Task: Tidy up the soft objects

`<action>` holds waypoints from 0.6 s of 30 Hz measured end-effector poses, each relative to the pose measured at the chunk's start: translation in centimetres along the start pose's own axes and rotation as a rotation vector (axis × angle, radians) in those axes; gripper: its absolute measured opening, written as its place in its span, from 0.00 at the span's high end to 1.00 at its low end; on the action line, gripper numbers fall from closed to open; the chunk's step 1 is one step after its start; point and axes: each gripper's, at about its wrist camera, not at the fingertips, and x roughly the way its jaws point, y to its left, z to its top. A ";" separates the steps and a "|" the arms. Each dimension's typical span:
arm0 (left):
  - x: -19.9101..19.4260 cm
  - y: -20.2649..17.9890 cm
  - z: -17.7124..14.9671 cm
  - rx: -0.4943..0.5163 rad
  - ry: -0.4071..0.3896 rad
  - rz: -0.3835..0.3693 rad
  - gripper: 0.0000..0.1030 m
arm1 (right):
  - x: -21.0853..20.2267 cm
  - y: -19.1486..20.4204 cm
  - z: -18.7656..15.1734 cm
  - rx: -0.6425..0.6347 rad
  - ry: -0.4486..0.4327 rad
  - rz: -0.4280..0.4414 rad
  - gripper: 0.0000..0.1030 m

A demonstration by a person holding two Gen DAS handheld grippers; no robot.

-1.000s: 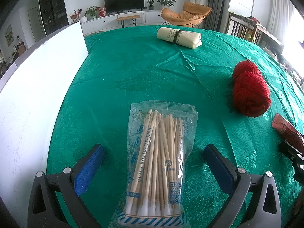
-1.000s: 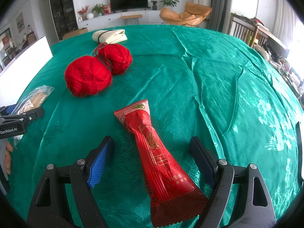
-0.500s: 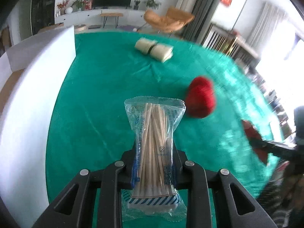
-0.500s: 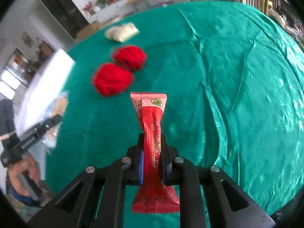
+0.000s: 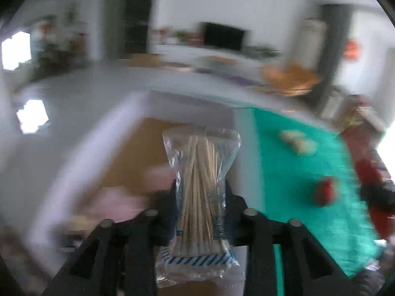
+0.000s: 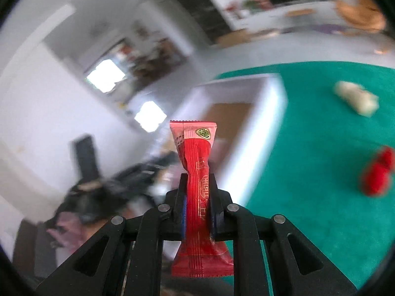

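Note:
My left gripper (image 5: 200, 197) grips a clear bag of cotton swabs (image 5: 201, 185) at its middle; its jaws are opening, though the pads still pinch the bag. The bag hangs over the brown floor of a white-walled box (image 5: 244, 148). My right gripper (image 6: 197, 187) pinches a red snack packet (image 6: 197, 172) upright in the air, near the white-walled box (image 6: 261, 128); its jaws are opening slightly with the packet still squeezed between them. Both views are blurred by motion.
Two red yarn balls (image 6: 377, 172) and a cream rolled bundle (image 6: 356, 98) lie on the green tablecloth (image 6: 308, 160) to the right of the box. Pinkish soft items (image 5: 118, 197) sit blurred inside the box. Floor and furniture lie beyond the table's edge.
Both grippers shut on their items, lifted them off the green cloth and swung left toward the white box. The yarn and the cream roll stayed on the table.

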 end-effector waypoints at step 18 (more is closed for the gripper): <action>-2.1 -7.3 -3.9 -0.011 -0.044 -0.262 0.08 | -4.0 -18.3 -12.9 -0.004 -0.039 -0.745 0.26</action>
